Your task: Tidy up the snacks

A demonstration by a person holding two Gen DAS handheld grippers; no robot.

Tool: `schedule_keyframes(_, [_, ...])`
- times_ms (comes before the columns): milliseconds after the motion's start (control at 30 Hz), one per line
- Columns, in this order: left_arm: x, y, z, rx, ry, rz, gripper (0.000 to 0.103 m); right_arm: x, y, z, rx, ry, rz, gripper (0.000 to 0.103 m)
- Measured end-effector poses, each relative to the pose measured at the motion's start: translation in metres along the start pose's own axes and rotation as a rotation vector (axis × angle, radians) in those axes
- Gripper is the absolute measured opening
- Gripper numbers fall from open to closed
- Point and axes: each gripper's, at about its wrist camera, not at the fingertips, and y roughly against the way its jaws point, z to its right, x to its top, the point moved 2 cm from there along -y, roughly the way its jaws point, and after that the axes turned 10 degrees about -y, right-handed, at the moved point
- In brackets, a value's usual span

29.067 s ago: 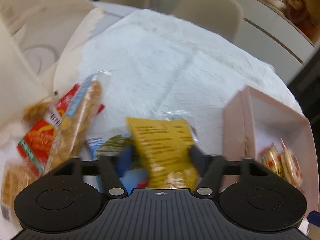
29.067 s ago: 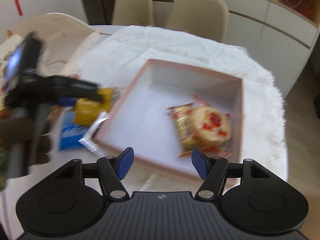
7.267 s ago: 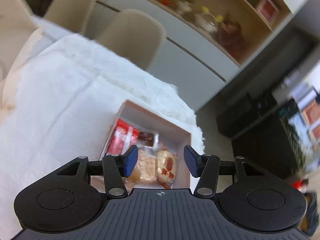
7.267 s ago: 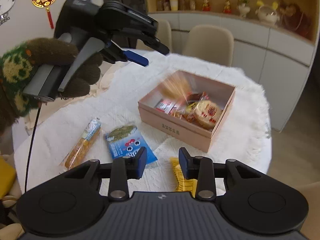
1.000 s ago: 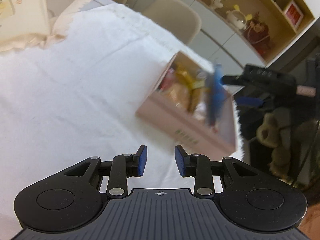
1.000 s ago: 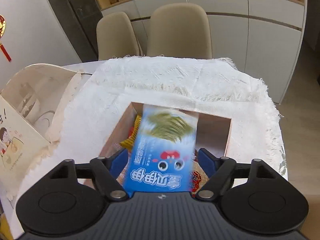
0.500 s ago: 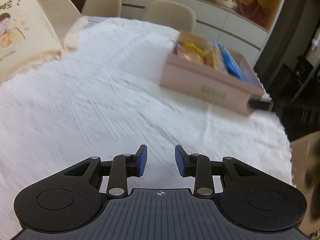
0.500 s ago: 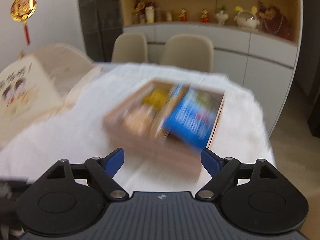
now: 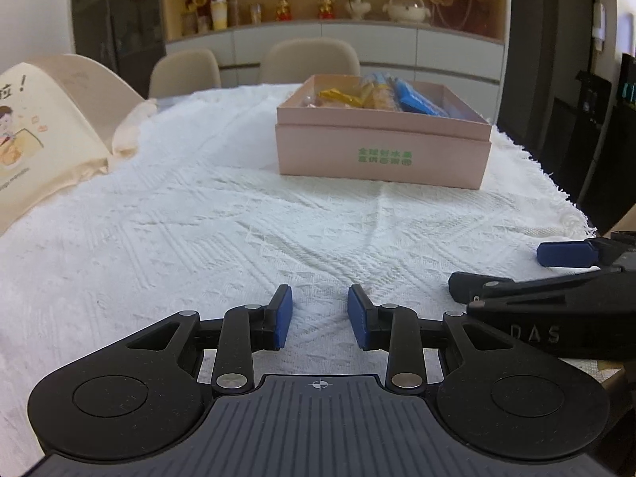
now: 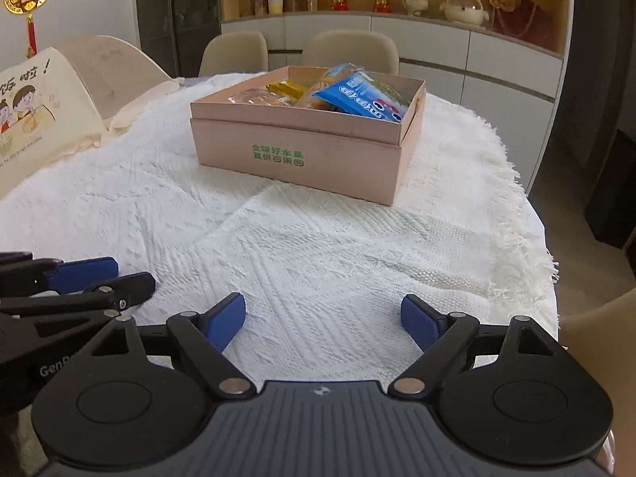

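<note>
The left gripper held its blue pads a narrow gap apart with only bare cloth showing between them. Beside it the right gripper stood much wider, its jaws opening and likewise with nothing between them. Both hung low over the near end of the white tablecloth, close side by side, so that each showed at the edge of the other's view.

Well beyond them, toward the far end of the table, sat the pink box with green lettering on its front wall. The snacks lay inside it: a blue packet leaned up on the right, a yellow wrapper lay toward the middle, and paler biscuit packs filled the left. No snack lay loose on the cloth.

To the left a cream tote bag with a cartoon print slumped at the table's edge. Two beige chairs stood behind the table, before a sideboard with ornaments.
</note>
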Motion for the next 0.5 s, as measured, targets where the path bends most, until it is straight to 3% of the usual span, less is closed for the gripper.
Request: schedule_keyframes(500, [-0.0004,0.0004,-0.0039,-0.011,0.028,-0.004,0.036,-0.0035,0.0045,0.0024,0.015,0.001,0.006,0.09])
